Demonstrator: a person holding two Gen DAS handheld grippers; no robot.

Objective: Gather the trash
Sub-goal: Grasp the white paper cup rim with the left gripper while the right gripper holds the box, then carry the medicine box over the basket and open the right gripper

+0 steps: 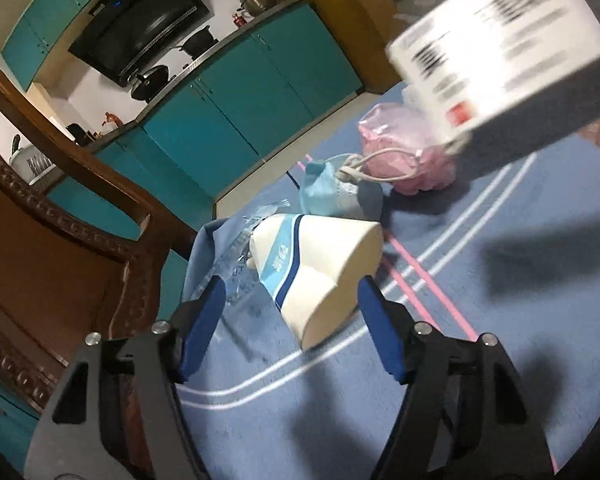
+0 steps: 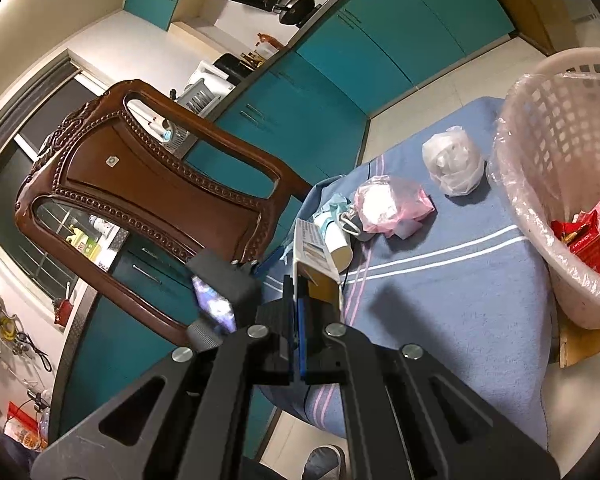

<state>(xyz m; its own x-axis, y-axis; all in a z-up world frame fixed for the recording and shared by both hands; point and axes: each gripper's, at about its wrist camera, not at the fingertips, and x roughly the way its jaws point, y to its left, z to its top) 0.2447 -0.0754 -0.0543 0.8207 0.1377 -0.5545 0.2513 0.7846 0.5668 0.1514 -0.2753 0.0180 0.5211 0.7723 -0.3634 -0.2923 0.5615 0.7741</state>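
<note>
My left gripper (image 1: 291,300) is open, its blue fingers on either side of a squashed white-and-blue paper cup (image 1: 320,268) lying on the blue cloth. Beyond it lie a blue face mask (image 1: 332,192) and a pink plastic bag (image 1: 404,152). My right gripper (image 2: 300,312) is shut on a white cardboard box (image 2: 314,256) and holds it above the cloth; the box shows blurred at the upper right of the left wrist view (image 1: 500,48). A pink mesh trash basket (image 2: 560,168) lined with plastic stands at the right, with red wrappers inside.
A clear crumpled plastic bag (image 2: 454,164) lies next to the basket. A carved brown wooden chair (image 2: 147,168) stands at the table's left edge. Teal kitchen cabinets (image 1: 235,112) line the far wall. The blue striped cloth (image 2: 440,280) covers the table.
</note>
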